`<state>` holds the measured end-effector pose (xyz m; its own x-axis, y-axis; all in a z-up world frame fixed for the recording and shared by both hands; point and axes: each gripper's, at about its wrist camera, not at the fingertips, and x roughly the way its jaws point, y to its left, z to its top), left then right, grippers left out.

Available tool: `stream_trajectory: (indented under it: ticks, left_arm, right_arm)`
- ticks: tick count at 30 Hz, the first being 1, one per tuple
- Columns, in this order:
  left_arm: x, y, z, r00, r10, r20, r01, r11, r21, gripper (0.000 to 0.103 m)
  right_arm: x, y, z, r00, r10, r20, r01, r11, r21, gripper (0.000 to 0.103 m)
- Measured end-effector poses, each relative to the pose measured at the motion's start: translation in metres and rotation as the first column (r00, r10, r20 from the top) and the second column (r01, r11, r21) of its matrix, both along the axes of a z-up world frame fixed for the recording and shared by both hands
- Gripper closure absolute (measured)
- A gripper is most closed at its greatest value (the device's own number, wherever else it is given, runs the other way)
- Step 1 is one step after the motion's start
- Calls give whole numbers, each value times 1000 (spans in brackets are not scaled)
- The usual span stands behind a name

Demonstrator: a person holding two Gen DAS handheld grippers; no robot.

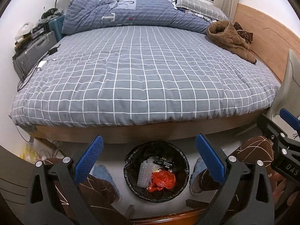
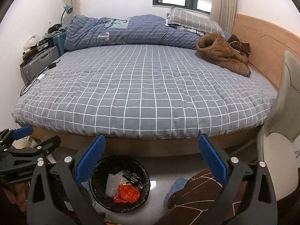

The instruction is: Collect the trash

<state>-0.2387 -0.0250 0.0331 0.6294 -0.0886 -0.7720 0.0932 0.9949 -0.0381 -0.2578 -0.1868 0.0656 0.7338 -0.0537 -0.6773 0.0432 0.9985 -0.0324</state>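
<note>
Left gripper [image 1: 149,158]: blue fingers [image 1: 88,159] spread wide apart, nothing between them.
Right gripper [image 2: 151,159]: fingers likewise wide apart and empty.
Trash bin [image 1: 131,185]: black-lined, on the floor below and just ahead of both grippers, between the person's slippered feet; centred between the left gripper's fingertips, but off toward the right gripper's left finger.
Contents: red plastic bag [image 1: 162,180], bubble wrap [image 1: 145,172] and a dark wrapper [image 1: 165,163] already lie inside the bin.
Loose trash: none that I can pick out on the bed [image 1: 142,75] beyond the fingers; the brown garment [image 1: 229,39] far right and the chargers with cables [image 1: 42,63] far left do not read as trash.
Nearer hand: judging by centring, the left sits squarely over the bin; the right is offset to its right.
Left view only: yellow bag [image 1: 30,152] on the floor, far left of the fingers, under the bed's corner.
Right view only: pale chair [image 2: 281,146] just right of the fingers.
</note>
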Motion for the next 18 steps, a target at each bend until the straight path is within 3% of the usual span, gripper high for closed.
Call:
stream_trajectory:
  ticks: [18]
  left_arm:
    - [2,12,-1,1000,10,9,-10,1000,-2,6]
  right_arm:
    - [8,5,-9,1000,4,-27,-4,1000,12,8]
